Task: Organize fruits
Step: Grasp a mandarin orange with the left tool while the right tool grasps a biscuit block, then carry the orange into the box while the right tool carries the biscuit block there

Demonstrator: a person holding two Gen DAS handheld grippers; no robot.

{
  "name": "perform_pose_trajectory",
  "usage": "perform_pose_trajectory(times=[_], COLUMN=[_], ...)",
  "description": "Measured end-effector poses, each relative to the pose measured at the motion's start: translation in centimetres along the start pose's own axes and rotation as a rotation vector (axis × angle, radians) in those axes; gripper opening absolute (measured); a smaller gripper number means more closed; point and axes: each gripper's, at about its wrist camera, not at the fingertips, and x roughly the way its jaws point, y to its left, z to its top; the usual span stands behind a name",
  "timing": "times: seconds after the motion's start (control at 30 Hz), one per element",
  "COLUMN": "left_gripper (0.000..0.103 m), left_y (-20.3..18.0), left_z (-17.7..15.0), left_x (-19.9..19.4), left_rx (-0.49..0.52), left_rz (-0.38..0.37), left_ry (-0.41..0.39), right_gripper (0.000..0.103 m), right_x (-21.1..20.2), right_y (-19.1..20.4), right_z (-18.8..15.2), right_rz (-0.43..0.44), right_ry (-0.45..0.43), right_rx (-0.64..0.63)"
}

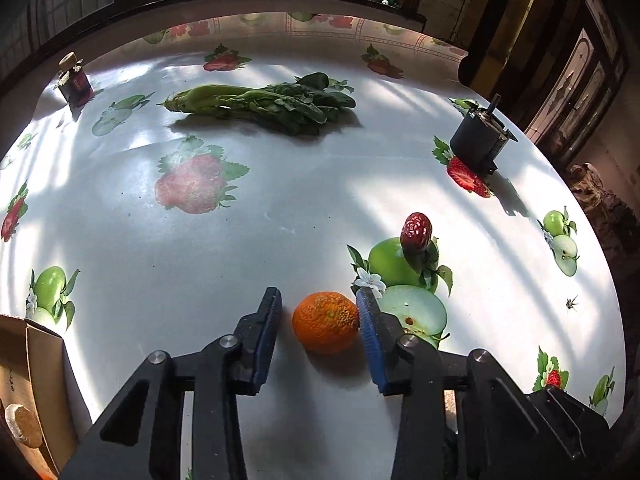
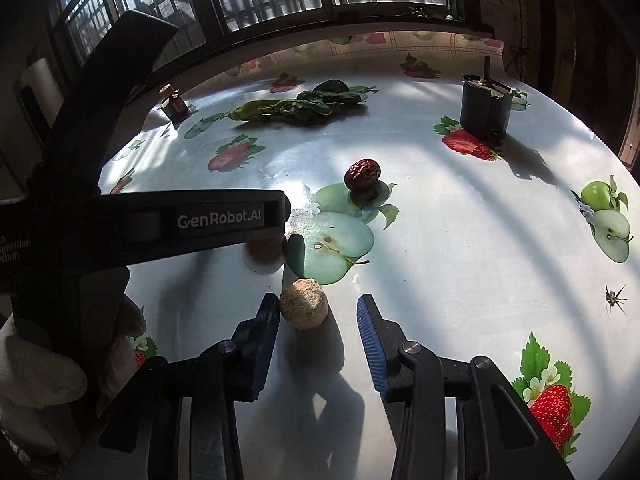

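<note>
An orange tangerine (image 1: 326, 322) lies on the fruit-print tablecloth between the fingers of my left gripper (image 1: 320, 312). The jaws are open, the right pad touches or nearly touches the fruit, and a gap shows on the left. A red jujube (image 1: 416, 231) lies just beyond it and also shows in the right wrist view (image 2: 362, 173). My right gripper (image 2: 318, 312) is open around a beige walnut-like lump (image 2: 304, 307) that rests against its left finger. The left gripper's body (image 2: 160, 224) crosses the right wrist view and hides most of the tangerine (image 2: 262, 249).
A bunch of leafy greens (image 1: 272, 102) lies at the table's far side. A small dark jar (image 1: 74, 80) stands far left, a black motor-like block (image 1: 480, 140) far right. A cardboard box (image 1: 32, 384) with a beige lump inside sits at the near left edge.
</note>
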Motion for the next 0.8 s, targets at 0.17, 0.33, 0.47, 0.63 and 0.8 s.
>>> perform_pose_trajectory(times=[0.17,0.33,0.47,0.63,0.8], left_gripper=[0.028,0.028,0.028,0.029,0.029], left_y=[0.5,2.6,5.1,9.7,16.0], left_z=[-0.6,-2.7,-5.5,-9.8,-14.1], left_x=[-1.4,-5.8,-11.0,-17.4,-21.8], left_rx=[-0.035,-0.083,-0.137,-0.195,-0.278], left_rz=[0.006,-0.023,-0.06,-0.05,0.075], left_ry=[0.004,-0.029,-0.09,-0.142,-0.167], right_gripper=[0.026,0.026,0.026,0.026,0.026], right_x=[0.0,-1.0,-1.6,-2.9,-6.1], right_y=[0.9,0.7,1.1,2.7,6.7], right_z=[-0.3,-0.5,-0.9,-1.2,-2.1], right_rz=[-0.01,-0.003,-0.004,-0.015,0.078], right_ry=[-0.009,-0.046,-0.055,-0.065,-0.074], right_rx=[-0.04,-0.028,-0.028,-0.053,-0.081])
